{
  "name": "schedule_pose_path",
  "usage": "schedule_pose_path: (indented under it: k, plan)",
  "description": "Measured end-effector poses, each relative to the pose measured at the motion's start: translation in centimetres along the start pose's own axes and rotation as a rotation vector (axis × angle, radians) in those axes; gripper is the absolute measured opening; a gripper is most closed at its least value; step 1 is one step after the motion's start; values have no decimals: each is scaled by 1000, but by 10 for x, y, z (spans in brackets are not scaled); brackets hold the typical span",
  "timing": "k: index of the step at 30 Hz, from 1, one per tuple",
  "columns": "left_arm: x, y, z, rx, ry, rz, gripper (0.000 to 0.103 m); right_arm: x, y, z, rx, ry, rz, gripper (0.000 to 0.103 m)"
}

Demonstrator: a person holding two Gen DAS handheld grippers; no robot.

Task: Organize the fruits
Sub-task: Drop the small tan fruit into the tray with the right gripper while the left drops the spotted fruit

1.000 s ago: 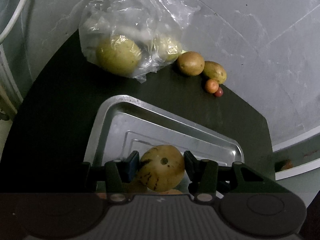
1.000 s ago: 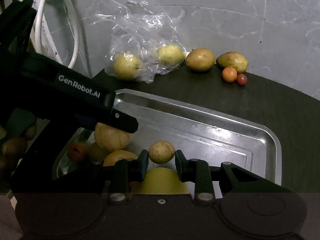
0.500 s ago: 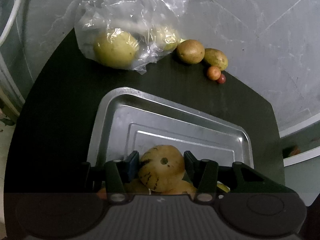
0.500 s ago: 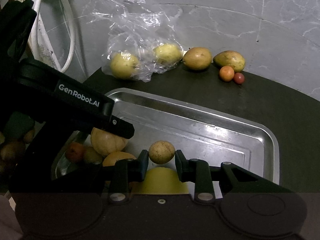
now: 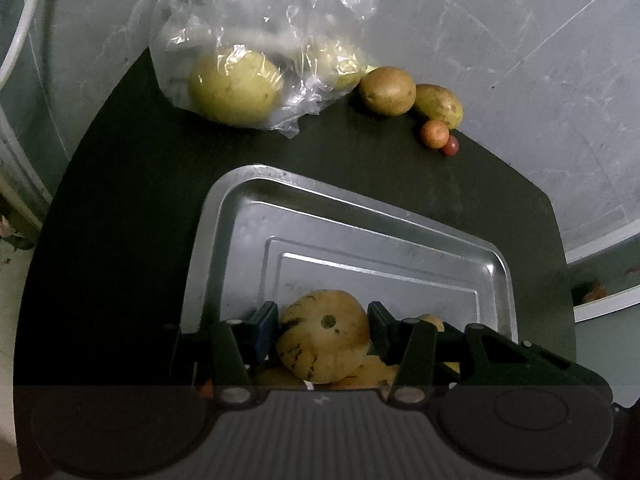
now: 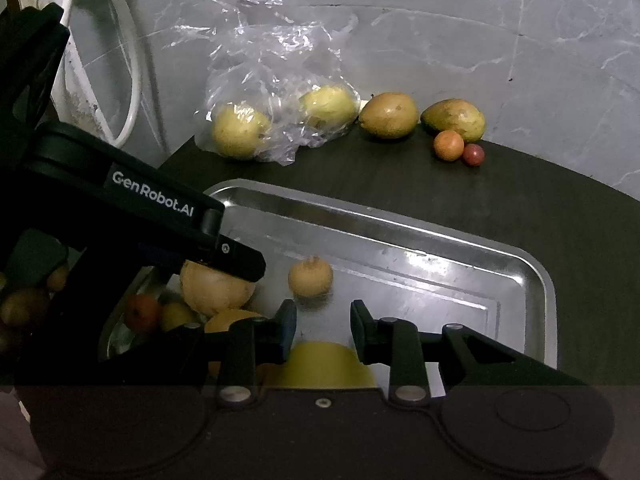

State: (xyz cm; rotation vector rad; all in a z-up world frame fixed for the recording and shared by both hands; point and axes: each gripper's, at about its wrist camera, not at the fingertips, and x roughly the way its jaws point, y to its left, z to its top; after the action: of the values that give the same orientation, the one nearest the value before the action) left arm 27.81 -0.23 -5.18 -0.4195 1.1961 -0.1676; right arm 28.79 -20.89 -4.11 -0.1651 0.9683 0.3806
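Note:
My left gripper (image 5: 323, 322) is shut on a round tan fruit with dark streaks (image 5: 324, 336), low over the near left corner of the steel tray (image 5: 360, 204). In the right wrist view, one of its fingers (image 6: 236, 258) lies across that fruit (image 6: 216, 288). My right gripper (image 6: 323, 316) is open with nothing between its pads. A small round tan fruit (image 6: 310, 278), blurred, sits on the tray (image 6: 400, 228) just beyond its fingertips. A yellow fruit (image 6: 324, 364) lies under the right gripper. Several orange and yellow fruits (image 6: 142, 312) crowd the tray's left corner.
At the table's far edge sit a clear plastic bag (image 6: 260, 80) holding two yellow-green fruits, two mangoes (image 6: 388, 120) (image 6: 456, 120), a small orange fruit (image 6: 448, 145) and a small red one (image 6: 473, 155). A white hose (image 6: 132, 92) hangs at left. The tray's right half is bare metal.
The small tan fruit has left the right gripper's jaws and now lies farther out on the tray. The right jaws have parted a little. The left gripper still holds its streaked fruit.

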Motion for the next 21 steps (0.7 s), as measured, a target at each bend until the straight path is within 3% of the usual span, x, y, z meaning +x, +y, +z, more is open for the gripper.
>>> schedule_pose_path:
  k: [6,12,17,21]
  plan:
    - [2,0,2,-7,9,-4,54,-11,0,3,13,-28,-10,50]
    - [2,2,5,-10,17,-22,56,-25,-5,4,45,-33,-3,81]
    - [-4,0,8,4,17,-48,75,-36,-5,1,63,-9,16,97]
    - [-12,1,12,28,3,-73,87,-46,-2,-7,46,25,7,102]
